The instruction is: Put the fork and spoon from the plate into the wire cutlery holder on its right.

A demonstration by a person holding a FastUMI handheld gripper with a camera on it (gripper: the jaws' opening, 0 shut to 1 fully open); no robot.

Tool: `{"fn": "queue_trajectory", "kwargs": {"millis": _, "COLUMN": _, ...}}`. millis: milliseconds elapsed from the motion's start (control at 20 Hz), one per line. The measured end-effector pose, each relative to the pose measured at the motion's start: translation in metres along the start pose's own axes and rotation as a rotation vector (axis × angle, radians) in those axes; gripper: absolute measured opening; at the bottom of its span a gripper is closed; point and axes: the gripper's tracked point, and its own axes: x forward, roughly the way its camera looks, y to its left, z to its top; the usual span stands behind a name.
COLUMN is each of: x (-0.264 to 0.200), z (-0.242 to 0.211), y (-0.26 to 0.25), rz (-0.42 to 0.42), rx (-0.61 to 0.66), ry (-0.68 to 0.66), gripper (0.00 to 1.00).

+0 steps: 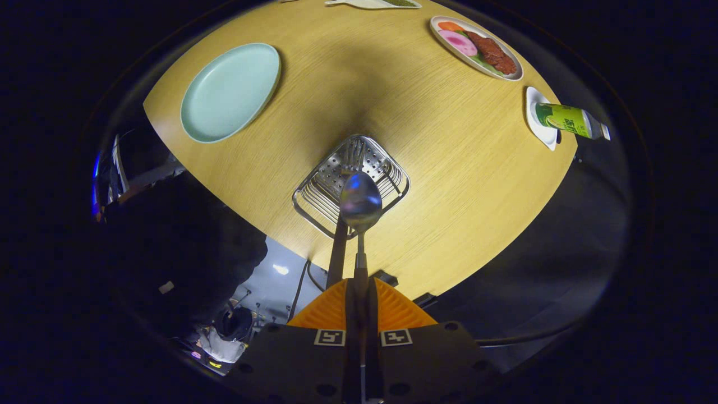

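My gripper (359, 292) is shut on the handle of a metal spoon (360, 202), with the orange fingers (328, 311) pressed together around it. The spoon's bowl points away from me and hangs above the wire cutlery holder (314, 193), seen from above on the wooden table (437, 168). Inside the holder stands the fork (338, 247), its tines down against the perforated bottom and its handle rising toward me beside the spoon. The pale green plate (230, 92) lies beyond the holder to the left, with nothing on it.
A plate of food (477, 47) sits far right, and a green bottle (569, 120) lies on a small white dish (535, 123) at the table's right edge. Another dish (373, 3) is at the far side. A dark-clothed person (185, 252) is at the left, off the table.
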Motion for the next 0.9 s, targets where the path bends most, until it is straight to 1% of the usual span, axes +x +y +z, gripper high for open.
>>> {"fn": "queue_trajectory", "kwargs": {"millis": 150, "x": 0.004, "z": 0.013, "y": -0.001, "rz": 0.009, "rx": -0.007, "ry": 0.061, "gripper": 0.08}}
{"fn": "queue_trajectory", "kwargs": {"millis": 450, "x": 0.014, "z": 0.027, "y": -0.009, "rz": 0.001, "rx": 0.037, "ry": 0.095, "gripper": 0.08}}
{"fn": "queue_trajectory", "kwargs": {"millis": 550, "x": 0.016, "z": 0.033, "y": -0.012, "rz": -0.008, "rx": 0.039, "ry": 0.067, "gripper": 0.12}}
{"fn": "queue_trajectory", "kwargs": {"millis": 650, "x": 0.017, "z": 0.034, "y": -0.008, "rz": 0.006, "rx": 0.039, "ry": 0.040, "gripper": 0.17}}
{"fn": "queue_trajectory", "kwargs": {"millis": 700, "x": 0.017, "z": 0.035, "y": -0.006, "rz": 0.006, "rx": 0.039, "ry": 0.019, "gripper": 0.30}}
{"fn": "queue_trajectory", "kwargs": {"millis": 750, "x": 0.017, "z": 0.036, "y": -0.006, "rz": 0.006, "rx": 0.037, "ry": -0.011, "gripper": 0.39}}
{"fn": "queue_trajectory", "kwargs": {"millis": 800, "x": 0.015, "z": 0.038, "y": -0.004, "rz": 0.009, "rx": 0.037, "ry": -0.054, "gripper": 0.55}}
{"fn": "queue_trajectory", "kwargs": {"millis": 850, "x": 0.011, "z": 0.041, "y": -0.001, "rz": 0.016, "rx": 0.046, "ry": -0.107, "gripper": 0.59}}
{"fn": "queue_trajectory", "kwargs": {"millis": 900, "x": 0.006, "z": 0.045, "y": 0.002, "rz": 0.033, "rx": 0.068, "ry": -0.171, "gripper": 0.67}}
